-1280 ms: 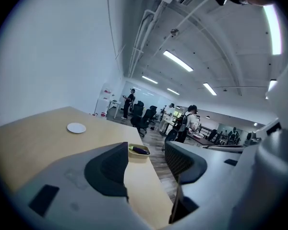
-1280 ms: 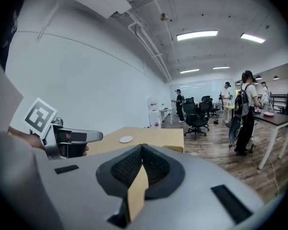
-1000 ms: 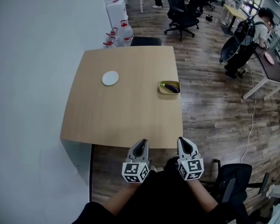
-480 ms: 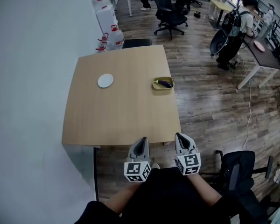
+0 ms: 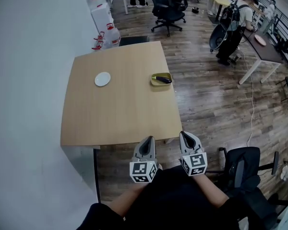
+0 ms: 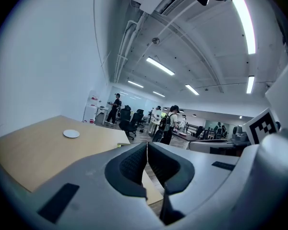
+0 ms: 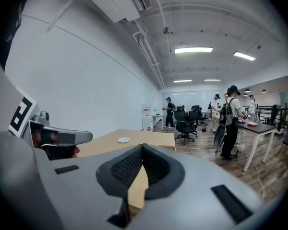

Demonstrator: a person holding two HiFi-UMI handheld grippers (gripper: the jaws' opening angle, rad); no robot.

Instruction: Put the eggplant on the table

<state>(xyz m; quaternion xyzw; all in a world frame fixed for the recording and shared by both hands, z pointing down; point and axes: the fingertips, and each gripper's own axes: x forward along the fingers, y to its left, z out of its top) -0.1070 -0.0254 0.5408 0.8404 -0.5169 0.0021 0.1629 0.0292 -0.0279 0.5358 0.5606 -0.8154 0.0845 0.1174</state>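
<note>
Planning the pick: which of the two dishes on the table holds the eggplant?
The yellow-green dish on the right, eggplant in it; the white plate to its left is bare.

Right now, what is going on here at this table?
A person stands at the near edge of the wooden table, with a hand-held gripper in each hand. The left hand-held gripper and the right hand-held gripper are both shut and empty. The eggplant lies in a yellow dish by the table's right edge, untouched. A white plate sits farther left.
</note>
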